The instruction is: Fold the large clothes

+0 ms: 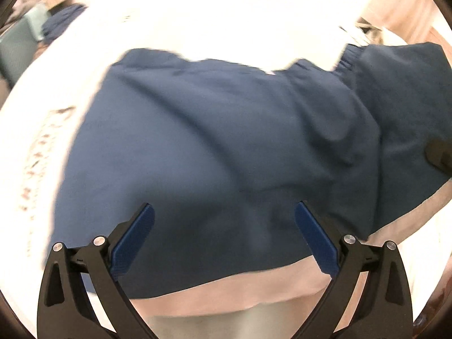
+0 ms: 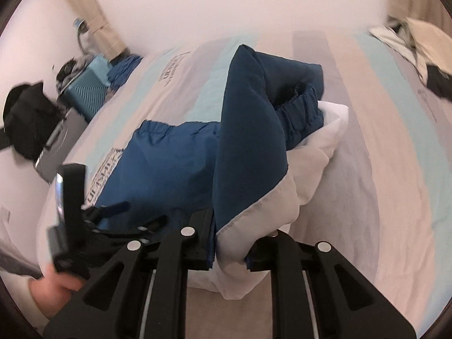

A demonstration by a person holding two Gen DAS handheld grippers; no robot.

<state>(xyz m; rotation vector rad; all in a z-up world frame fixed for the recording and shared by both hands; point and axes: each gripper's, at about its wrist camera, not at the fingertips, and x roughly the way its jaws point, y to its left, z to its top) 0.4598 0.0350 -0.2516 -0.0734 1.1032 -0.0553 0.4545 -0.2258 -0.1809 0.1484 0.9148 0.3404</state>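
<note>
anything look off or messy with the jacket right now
Yes. The blue jacket is bunched rather than flat: one side is lifted into a peak by the right gripper, clamped on its edge, exposing white lining. The left gripper is open above the fabric, gripping nothing.

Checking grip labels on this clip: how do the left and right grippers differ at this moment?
The left gripper stands wide open, holding nothing; the right gripper is clamped on the blue-and-white jacket. The left hovers above the spread blue fabric; the right lifts a fold. Both have black fingers.
</note>
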